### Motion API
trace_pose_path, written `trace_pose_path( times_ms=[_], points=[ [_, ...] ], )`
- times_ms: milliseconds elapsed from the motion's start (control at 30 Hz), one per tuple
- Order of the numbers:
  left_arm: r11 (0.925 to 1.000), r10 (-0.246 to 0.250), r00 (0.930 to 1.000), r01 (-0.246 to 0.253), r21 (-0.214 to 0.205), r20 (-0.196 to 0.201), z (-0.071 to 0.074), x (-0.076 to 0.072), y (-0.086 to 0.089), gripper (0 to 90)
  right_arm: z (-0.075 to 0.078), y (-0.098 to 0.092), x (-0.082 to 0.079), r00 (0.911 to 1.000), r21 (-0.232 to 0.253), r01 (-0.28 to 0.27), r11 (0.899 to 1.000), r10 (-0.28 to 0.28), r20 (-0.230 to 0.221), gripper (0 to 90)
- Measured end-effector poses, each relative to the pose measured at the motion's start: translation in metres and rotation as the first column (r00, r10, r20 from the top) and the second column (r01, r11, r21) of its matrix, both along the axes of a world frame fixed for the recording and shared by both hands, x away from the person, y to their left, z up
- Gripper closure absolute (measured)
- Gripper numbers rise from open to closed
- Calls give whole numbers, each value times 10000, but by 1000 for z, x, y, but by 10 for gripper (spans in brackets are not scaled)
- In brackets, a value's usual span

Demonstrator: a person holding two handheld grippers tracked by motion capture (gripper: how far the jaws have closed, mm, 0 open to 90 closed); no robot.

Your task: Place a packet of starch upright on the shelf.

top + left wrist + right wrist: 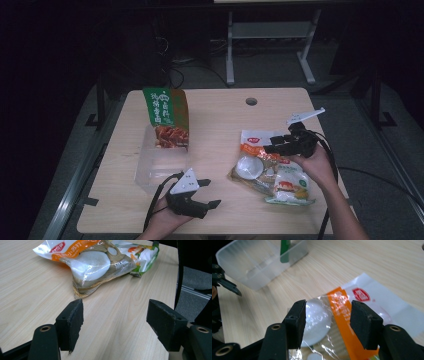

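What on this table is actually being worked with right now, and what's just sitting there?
In use:
- right claw, jaws apart just above the snack packet
- snack packet, clear and orange wrapper, lying flat

Lying about:
- left claw, open, apart from the packet
- clear plastic tub
- green food bag standing in the tub's far end
- table

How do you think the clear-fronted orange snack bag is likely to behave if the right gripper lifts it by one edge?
The snack bag will probably sag, since its thin film is wrinkled. Its glossy, glaring surface may slip between the right gripper pads. The round white pieces inside could shift towards the low end.
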State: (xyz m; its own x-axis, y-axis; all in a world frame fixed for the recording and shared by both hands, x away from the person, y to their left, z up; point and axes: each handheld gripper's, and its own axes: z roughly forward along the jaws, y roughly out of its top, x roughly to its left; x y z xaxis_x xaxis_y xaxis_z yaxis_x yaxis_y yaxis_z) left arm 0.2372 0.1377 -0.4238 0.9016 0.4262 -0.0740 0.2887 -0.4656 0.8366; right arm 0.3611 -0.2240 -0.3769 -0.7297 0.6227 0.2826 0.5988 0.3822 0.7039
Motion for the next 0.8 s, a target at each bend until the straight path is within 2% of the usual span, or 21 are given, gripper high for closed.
trace_pose_path(
  times_ms=[500, 700, 800],
  points=[
    [10000, 8, 10000, -8, -30, -23, -1, 0, 0, 298, -24, -29, -8, 9963, -167, 742, 9971, -749, -431, 457],
    [10000, -66, 10000, 66, 13, -49, -2, 0, -3, 298, -36, -40, -8, 9887, -314, 1238, 9918, -1260, -816, 455],
    [10000, -74, 9999, 74, -12, -89, -3, 0, -4, 298, -40, -42, -6, 9871, -309, 1303, 9910, -1326, -899, 455]
  ],
)
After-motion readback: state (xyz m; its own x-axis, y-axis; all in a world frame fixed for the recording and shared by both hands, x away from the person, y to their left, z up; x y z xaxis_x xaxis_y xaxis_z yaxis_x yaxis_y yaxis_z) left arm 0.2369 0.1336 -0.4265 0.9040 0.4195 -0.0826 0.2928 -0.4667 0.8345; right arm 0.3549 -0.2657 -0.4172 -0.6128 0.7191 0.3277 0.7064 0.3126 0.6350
